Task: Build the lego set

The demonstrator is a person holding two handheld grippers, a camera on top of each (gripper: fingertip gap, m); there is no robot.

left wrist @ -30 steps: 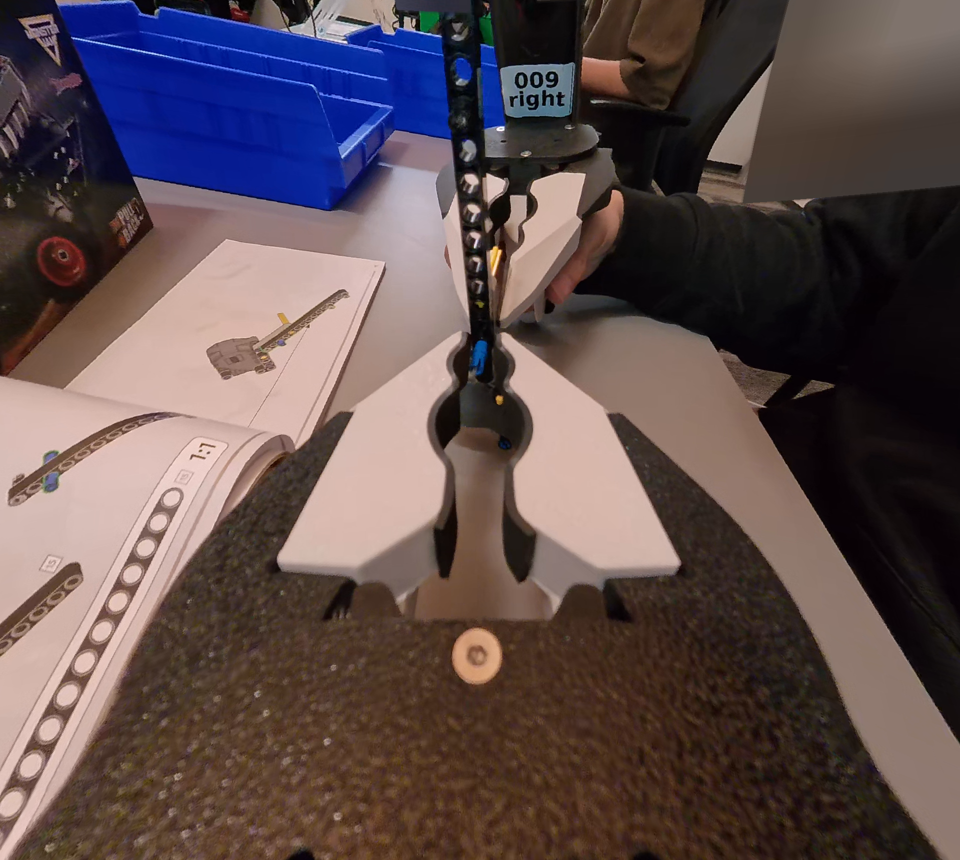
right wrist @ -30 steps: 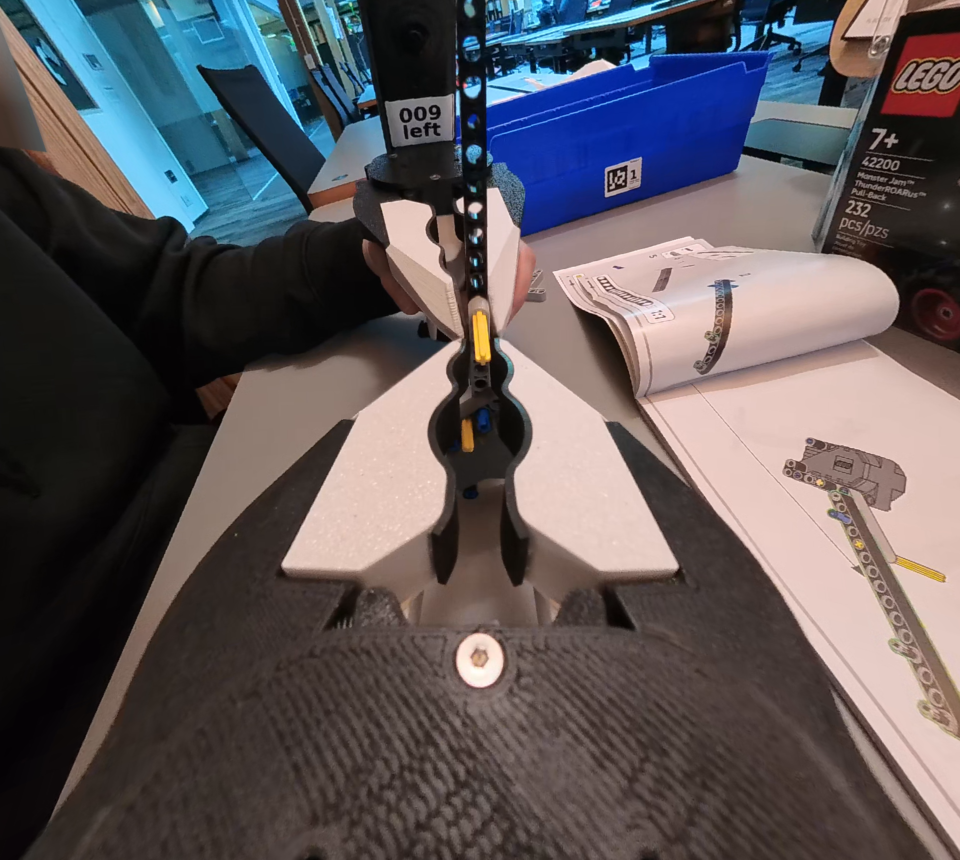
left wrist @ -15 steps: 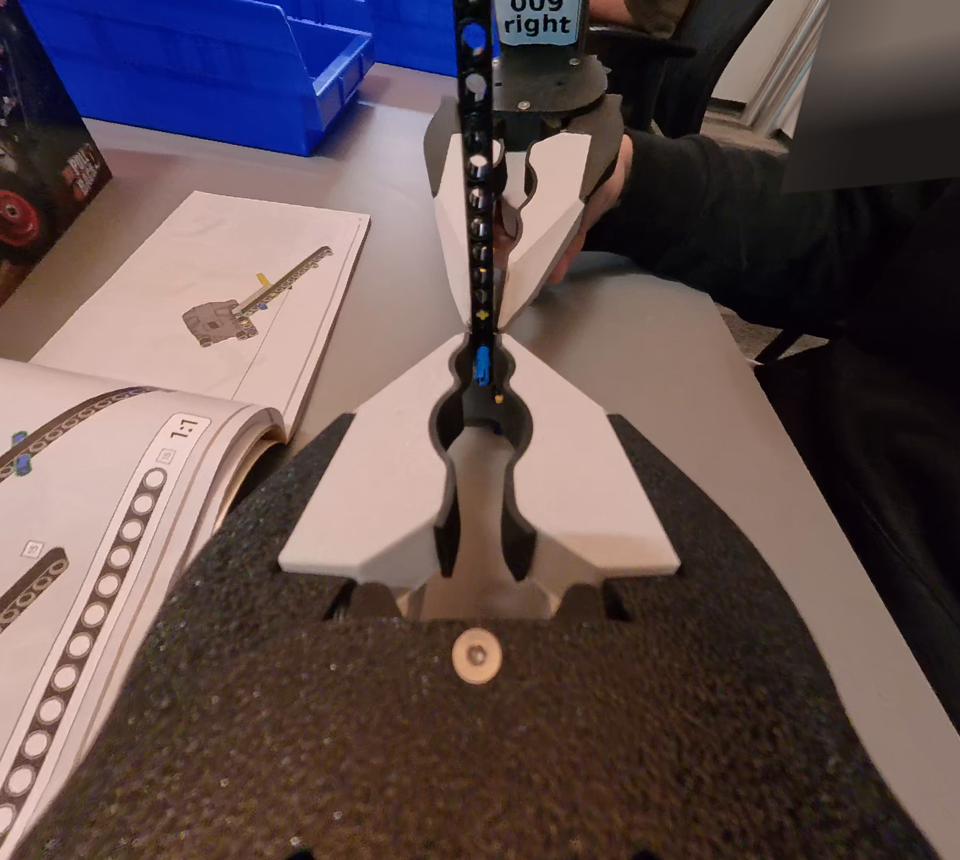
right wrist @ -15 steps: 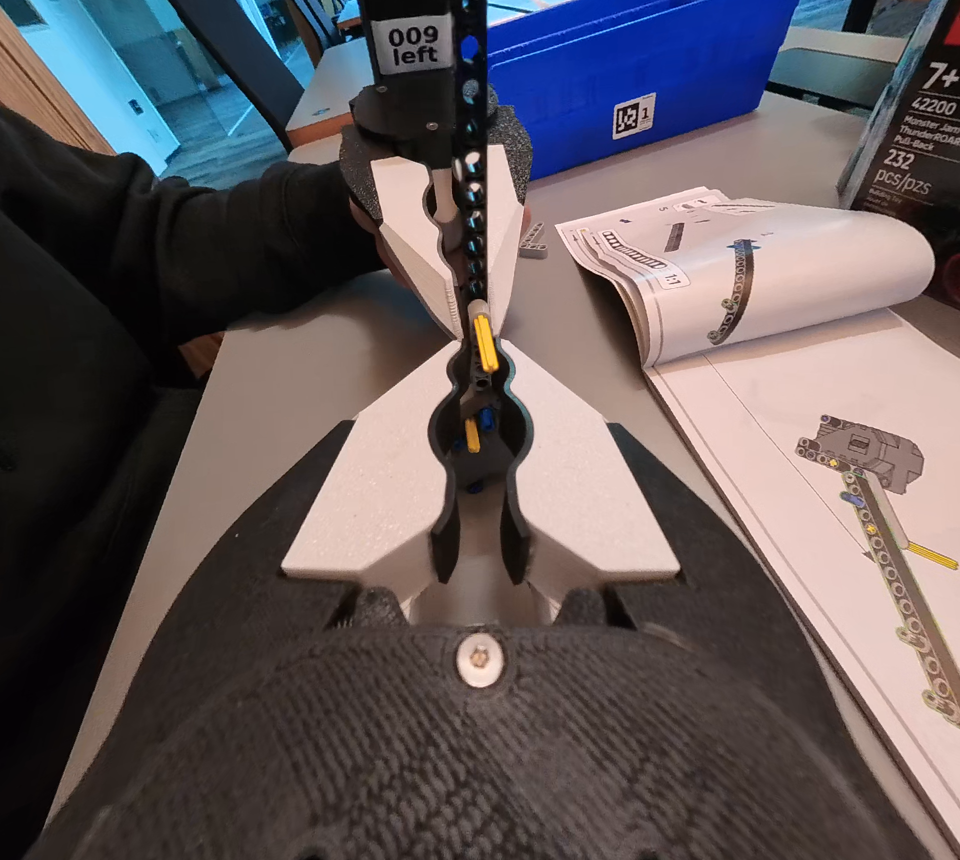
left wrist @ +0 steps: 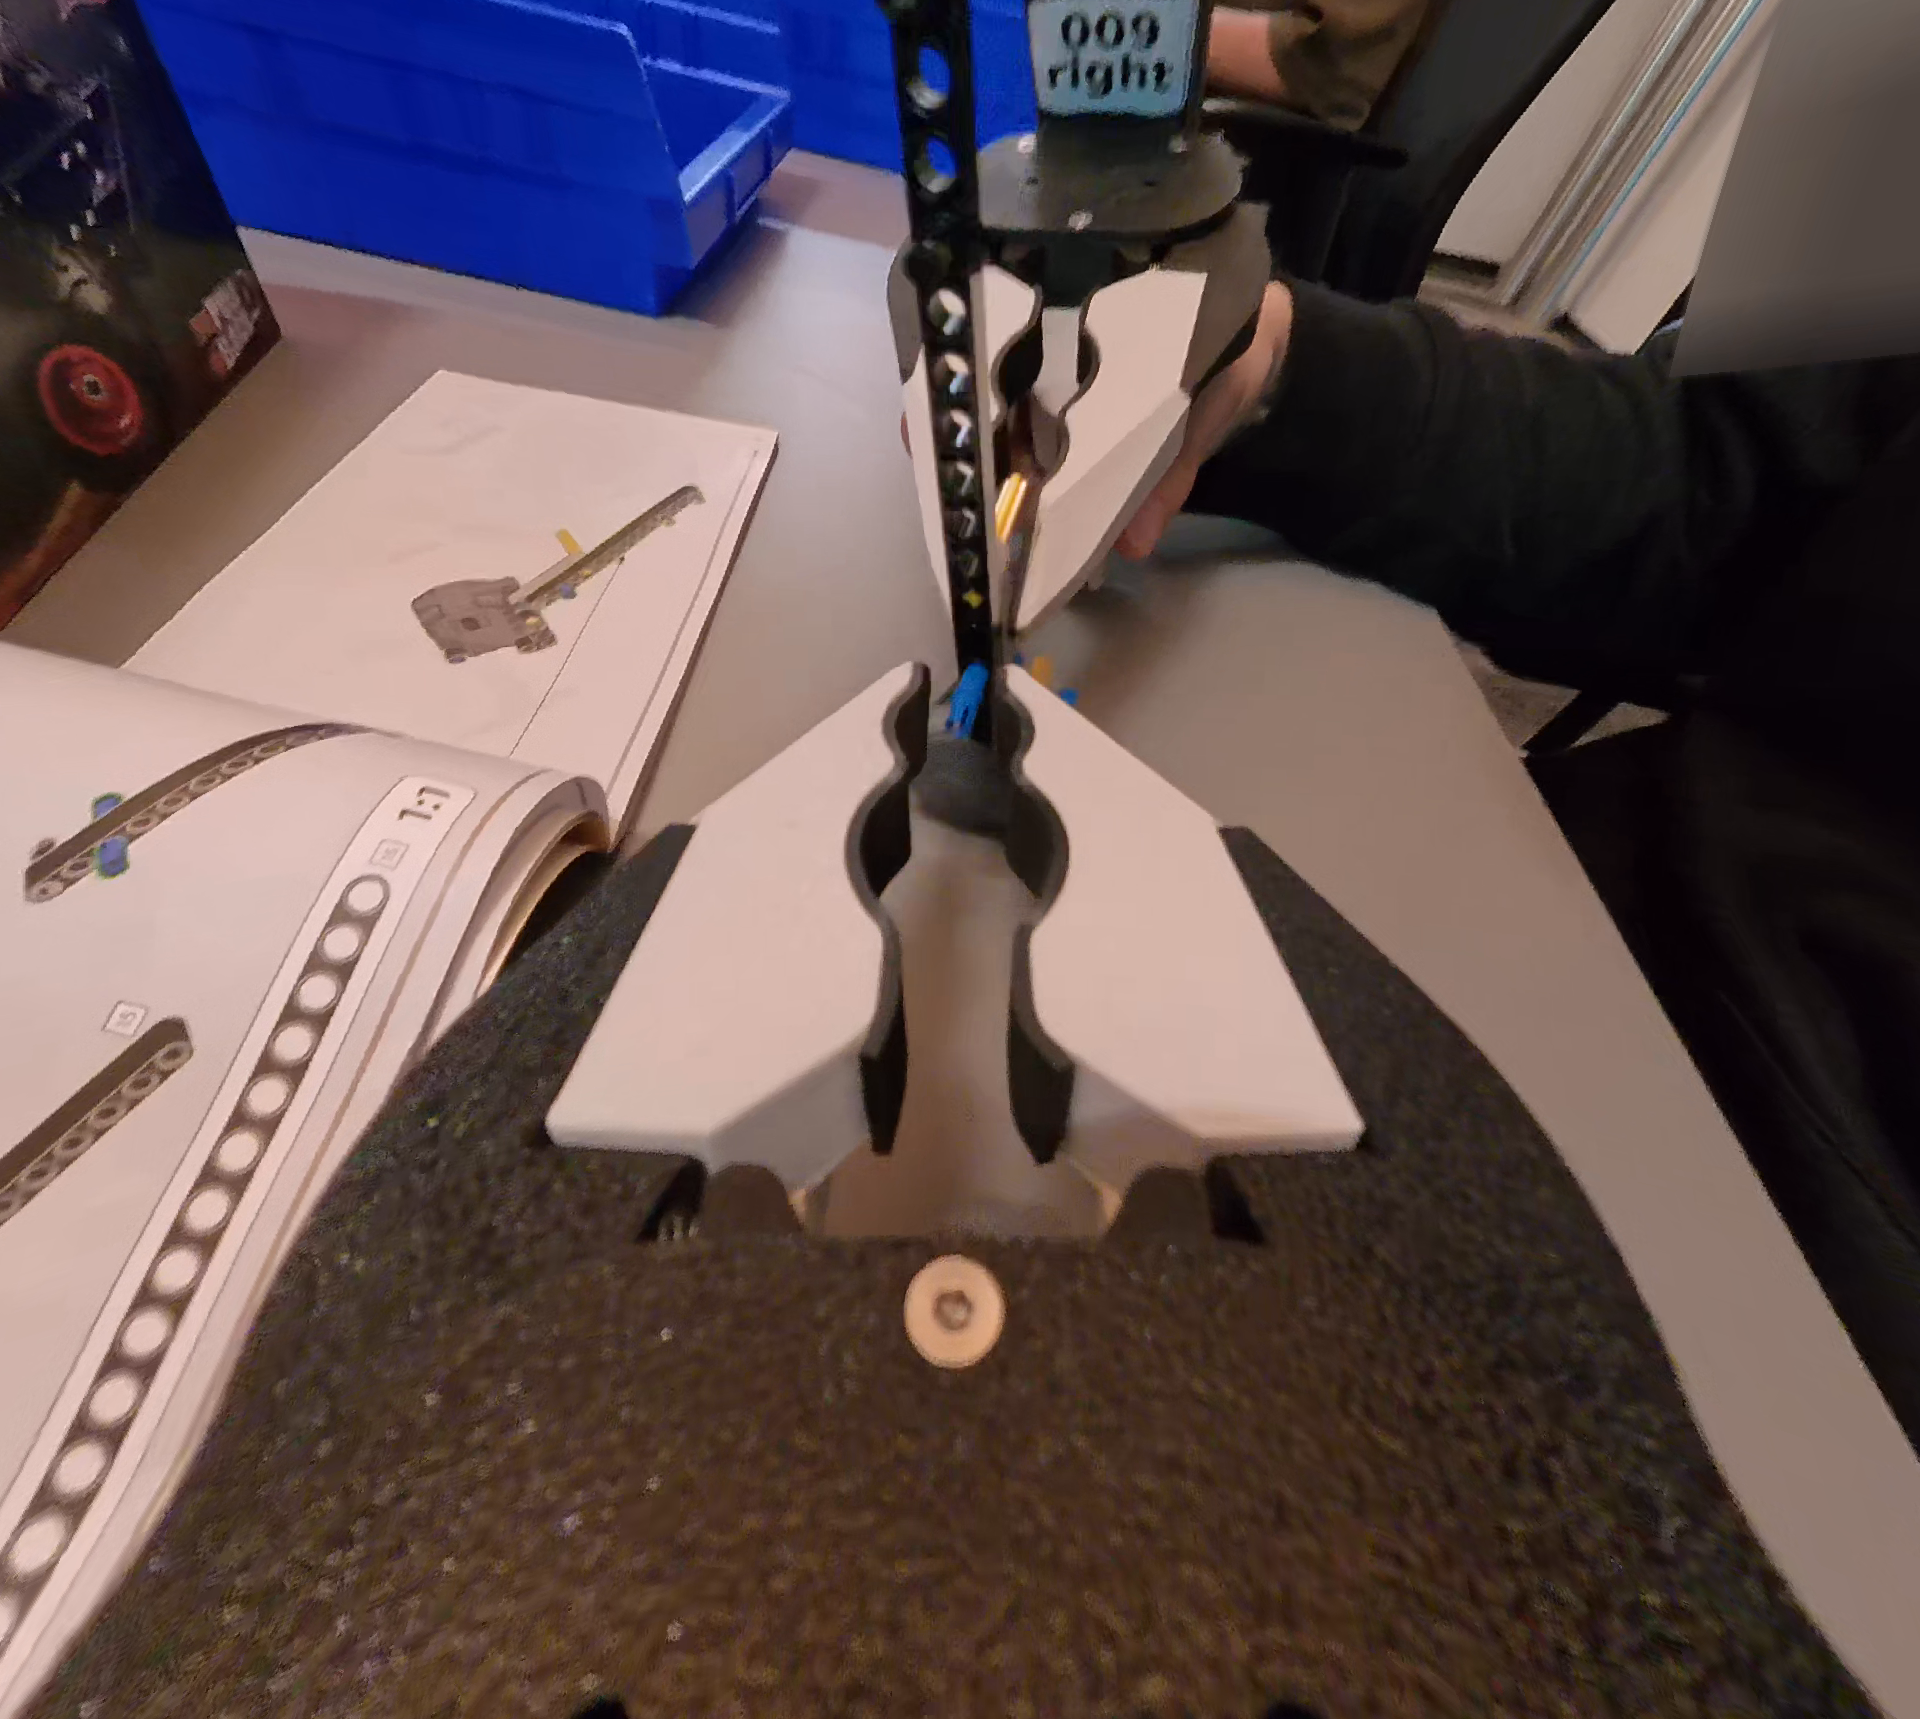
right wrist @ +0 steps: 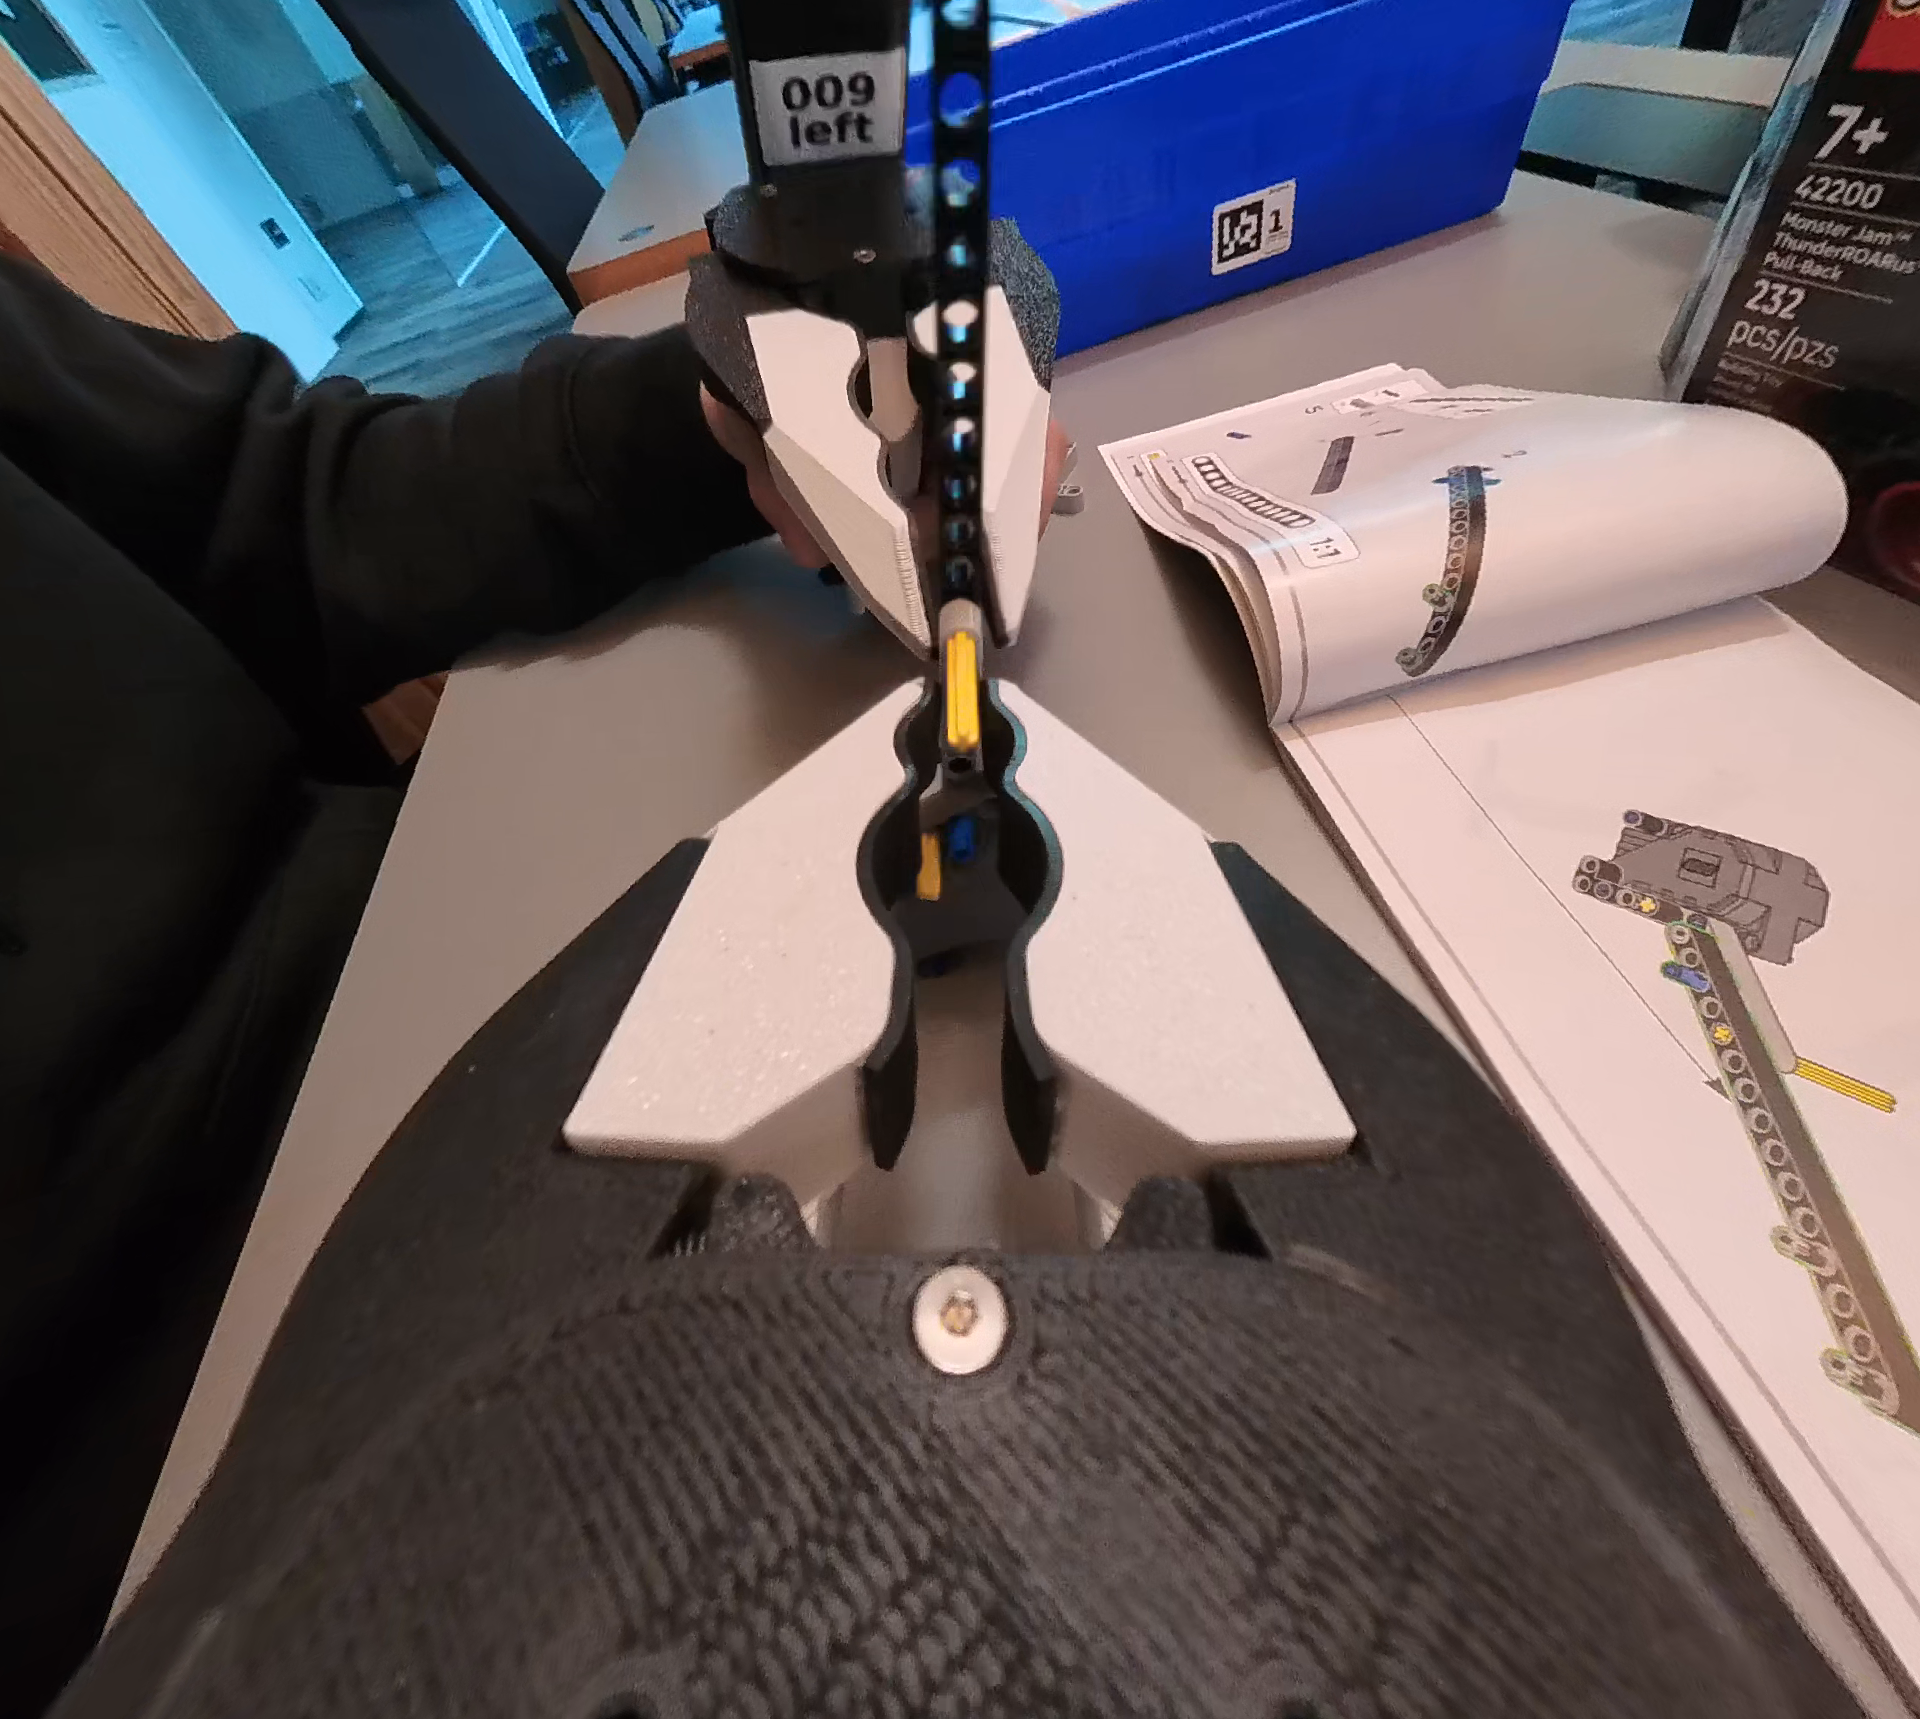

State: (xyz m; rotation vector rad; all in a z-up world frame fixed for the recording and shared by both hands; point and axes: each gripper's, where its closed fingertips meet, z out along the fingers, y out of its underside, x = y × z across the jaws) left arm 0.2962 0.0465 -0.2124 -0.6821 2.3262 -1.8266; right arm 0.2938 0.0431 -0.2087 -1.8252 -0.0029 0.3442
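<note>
My left gripper [left wrist: 966, 682] is shut on the lower end of a long black holed beam [left wrist: 940, 267], which stands upright with a blue pin [left wrist: 966, 701] near the bottom. My right gripper [right wrist: 961, 698] faces it tip to tip and is shut on a yellow axle [right wrist: 963, 682]. The axle's grey-capped far end sits at the beam's [right wrist: 958, 235] lowest holes. In the left wrist view the axle [left wrist: 1010, 506] shows just right of the beam, between the right gripper's fingers [left wrist: 1101, 464]. Small blue and yellow parts show through the gap behind my right fingertips.
An open instruction booklet [left wrist: 468, 547] lies left of my left gripper, and also shows in the right wrist view [right wrist: 1558, 786]. Blue bins [left wrist: 416, 111] stand at the back of the grey table [left wrist: 1299, 786], with the set's box [left wrist: 94, 267] beside them. A small grey part [right wrist: 1070, 490] lies near the booklet.
Both grippers stay shut and tip to tip, and both views have tilted slightly. The yellow axle shows beside the beam again in the left wrist view.
</note>
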